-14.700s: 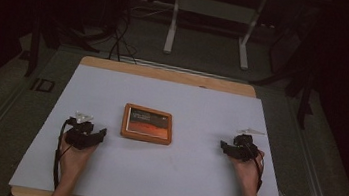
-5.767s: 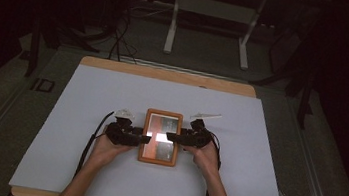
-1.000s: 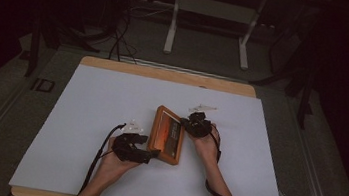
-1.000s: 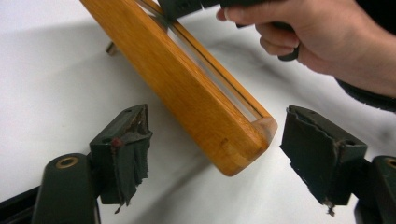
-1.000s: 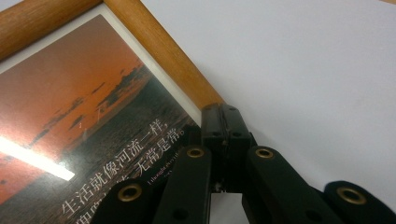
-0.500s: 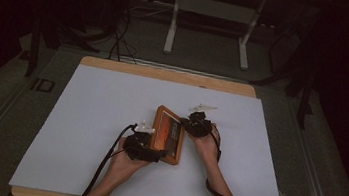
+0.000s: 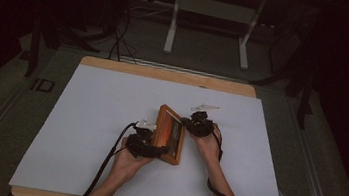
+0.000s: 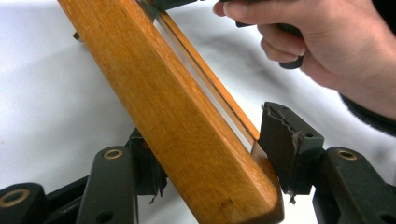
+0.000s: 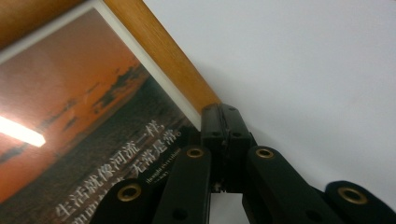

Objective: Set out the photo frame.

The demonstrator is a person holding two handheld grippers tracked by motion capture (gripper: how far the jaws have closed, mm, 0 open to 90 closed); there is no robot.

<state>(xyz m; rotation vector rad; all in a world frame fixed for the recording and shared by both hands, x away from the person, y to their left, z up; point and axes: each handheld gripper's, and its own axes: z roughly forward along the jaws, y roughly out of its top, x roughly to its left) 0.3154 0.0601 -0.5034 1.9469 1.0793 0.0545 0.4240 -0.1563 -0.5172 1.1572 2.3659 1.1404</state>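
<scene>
We clamp our left gripper [image 7: 160, 151] on the near corner of the wooden picture frame with an orange sunset print [image 7: 169, 134], tilted up near the middle of the white table [image 7: 84, 117]. Beyond, our right gripper [image 7: 191, 123] presses its closed jaws against the frame's far edge.

Both forearms are bare, no sleeves reaching the wrists in the high view. The left gripper [image 7: 160, 151], low centre of that frame, is black with a pale plate on top and a black cable trailing to the bottom edge. The right gripper [image 7: 185, 123], just right of centre, is black too, its cable looping along the forearm. Up close, the jaws are matte black links with brass-ringed pivot holes and ribbed pads [image 8: 285, 140].
</scene>
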